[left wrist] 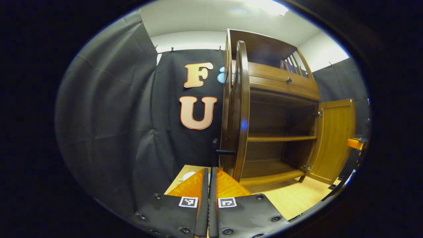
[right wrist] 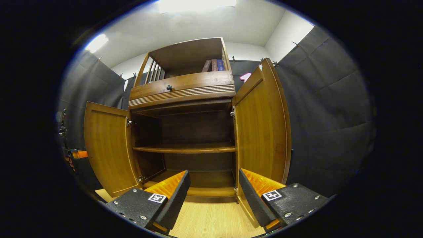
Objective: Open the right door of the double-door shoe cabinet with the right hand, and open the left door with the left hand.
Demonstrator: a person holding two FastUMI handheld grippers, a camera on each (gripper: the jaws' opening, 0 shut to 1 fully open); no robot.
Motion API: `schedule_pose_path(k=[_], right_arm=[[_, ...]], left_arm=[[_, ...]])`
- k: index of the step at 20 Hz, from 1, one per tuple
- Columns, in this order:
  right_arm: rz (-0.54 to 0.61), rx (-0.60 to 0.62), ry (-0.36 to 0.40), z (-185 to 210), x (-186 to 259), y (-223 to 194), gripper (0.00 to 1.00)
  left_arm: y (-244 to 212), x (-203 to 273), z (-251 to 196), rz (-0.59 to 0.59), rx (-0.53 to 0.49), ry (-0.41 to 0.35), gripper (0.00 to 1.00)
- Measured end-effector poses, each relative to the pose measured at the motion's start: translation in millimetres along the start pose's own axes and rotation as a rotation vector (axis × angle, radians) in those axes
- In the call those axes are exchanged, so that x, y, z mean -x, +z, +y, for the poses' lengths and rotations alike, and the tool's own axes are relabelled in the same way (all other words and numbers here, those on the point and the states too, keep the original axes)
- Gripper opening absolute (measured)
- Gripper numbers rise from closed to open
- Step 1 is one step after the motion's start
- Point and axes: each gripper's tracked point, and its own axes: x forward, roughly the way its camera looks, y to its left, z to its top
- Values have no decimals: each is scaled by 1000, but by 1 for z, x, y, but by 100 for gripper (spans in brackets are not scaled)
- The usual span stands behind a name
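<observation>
Shoe cabinet [left wrist: 281, 109] fills centre-right of the left gripper view, glossy wood; left door [left wrist: 240, 109] edge-on just above the closed left gripper [left wrist: 209, 172]. Right gripper view: right gripper [right wrist: 213, 183], fingers spread, sits below the shelves, right door [right wrist: 261, 129] swung wide centre-right.

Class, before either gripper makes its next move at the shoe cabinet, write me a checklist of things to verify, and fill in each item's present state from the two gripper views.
1. Right door swung open: ok.
2. Left door swung open: ok.
3. Right gripper open and holding nothing: ok.
4. Left gripper released: not ok, its fingers are closed together beside the left door's edge.
5. Left gripper clamped on the door handle: cannot tell; the handle sits beyond the fingertips.
6. Middle shelf bare: ok.
</observation>
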Motion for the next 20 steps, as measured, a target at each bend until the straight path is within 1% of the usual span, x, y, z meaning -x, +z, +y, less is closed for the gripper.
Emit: schedule_pose_path(k=[1, 2, 3, 4, 5, 6, 8, 9, 10, 11, 13, 15, 17, 19, 20], right_arm=[[4, -3, 3, 1, -2, 2, 90], [4, -2, 8, 4, -3, 7, 90], [3, 1, 11, 6, -5, 13, 90], [2, 1, 16, 8, -7, 19, 90], [5, -1, 28, 12, -9, 25, 90], [7, -5, 38, 16, -11, 33, 90], [10, -9, 52, 20, -17, 51, 90], [5, -13, 52, 20, -19, 61, 90], [-2, -11, 57, 21, -22, 72, 96], [-14, -5, 61, 22, -23, 83, 96], [-42, -6, 66, 23, -26, 104, 96], [-51, 1, 70, 22, -28, 118, 96], [-66, 9, 75, 23, -28, 132, 96], [-74, 6, 82, 24, -26, 140, 96], [-76, 5, 89, 25, -25, 142, 90]], left_arm=[[10, 7, -1, -11, 3, 6, 8], [19, 12, -2, -23, -1, 17, 0], [28, 16, -3, -31, -11, 33, 0], [37, 18, -5, -34, -19, 48, 8], [45, 20, -11, -32, -12, 48, 10], [55, 20, -22, -27, 5, 40, 8], [68, 18, -31, -13, 48, 53, 25], [75, 17, -32, -11, 61, 80, 27], [83, 14, -34, -19, 64, 100, 36], [91, 11, -37, -29, 60, 116, 46], [105, 7, -49, -59, 18, 139, 65], [116, 5, -62, -83, -37, 153, 78], [119, -2, -85, -78, -35, 132, 83], [126, -7, -108, -82, -37, 91, 87], [130, -10, -120, -90, -45, 70, 90]])
